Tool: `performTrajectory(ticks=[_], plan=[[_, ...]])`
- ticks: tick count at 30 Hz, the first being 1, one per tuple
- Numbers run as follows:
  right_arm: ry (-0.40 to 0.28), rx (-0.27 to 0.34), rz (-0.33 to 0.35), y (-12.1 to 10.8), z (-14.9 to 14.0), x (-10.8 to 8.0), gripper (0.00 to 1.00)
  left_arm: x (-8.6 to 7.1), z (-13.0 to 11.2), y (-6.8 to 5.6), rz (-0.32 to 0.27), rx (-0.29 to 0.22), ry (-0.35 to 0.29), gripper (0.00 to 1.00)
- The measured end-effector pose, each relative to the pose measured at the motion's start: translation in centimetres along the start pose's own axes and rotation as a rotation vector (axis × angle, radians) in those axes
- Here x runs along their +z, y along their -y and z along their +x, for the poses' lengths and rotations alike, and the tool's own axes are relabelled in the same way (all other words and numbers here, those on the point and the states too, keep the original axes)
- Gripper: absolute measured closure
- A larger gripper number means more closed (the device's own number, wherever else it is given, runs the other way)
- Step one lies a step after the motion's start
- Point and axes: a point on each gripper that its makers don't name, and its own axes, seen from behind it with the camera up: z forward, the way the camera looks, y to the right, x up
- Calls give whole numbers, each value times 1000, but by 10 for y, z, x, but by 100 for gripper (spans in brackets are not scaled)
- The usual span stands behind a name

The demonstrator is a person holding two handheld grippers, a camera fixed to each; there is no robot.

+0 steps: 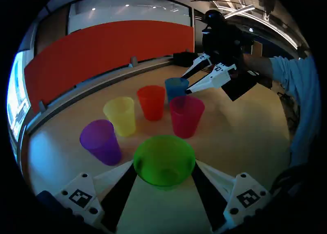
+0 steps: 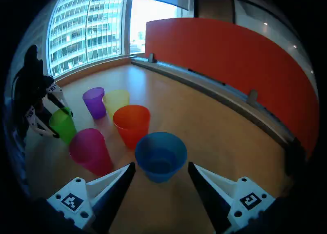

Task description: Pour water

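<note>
Green cup (image 1: 164,160): left jaws flank it, grip unclear.
Blue cup (image 2: 160,156): right jaws open around.
Risk: crowding, pink cup (image 2: 90,150) knocked.

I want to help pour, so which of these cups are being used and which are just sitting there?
In use, I think: green cup between the fingers of the left gripper; blue cup between the fingers of the right gripper.
Just standing on the table: purple cup, yellow cup, orange cup, pink cup.
</note>
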Motion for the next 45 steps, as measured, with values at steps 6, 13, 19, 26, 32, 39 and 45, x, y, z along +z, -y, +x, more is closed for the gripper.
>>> performTrajectory(ticks=[6, 13, 19, 26, 32, 39, 45], plan=[[2, -1, 4, 1, 2, 12, 0, -5, 3, 1, 6, -2, -10, 13], [4, -3, 2, 1, 4, 24, 0, -11, 8, 0, 11, -1, -23, 13], [1, -4, -9, -1, 6, 29, 4, -14, 8, 1, 15, -6, -28, 13], [-6, -8, -12, 1, 7, 29, 9, -16, 8, 3, 20, -10, -34, 13], [-16, -17, -12, 3, 6, 25, 9, -18, 10, 2, 22, -11, -42, 13], [-51, -19, -17, 7, 14, 6, 9, -22, 16, 1, 27, -5, -56, 13], [-114, -24, -30, 13, 30, -21, 9, -26, 28, -1, 32, 2, -81, 13]])
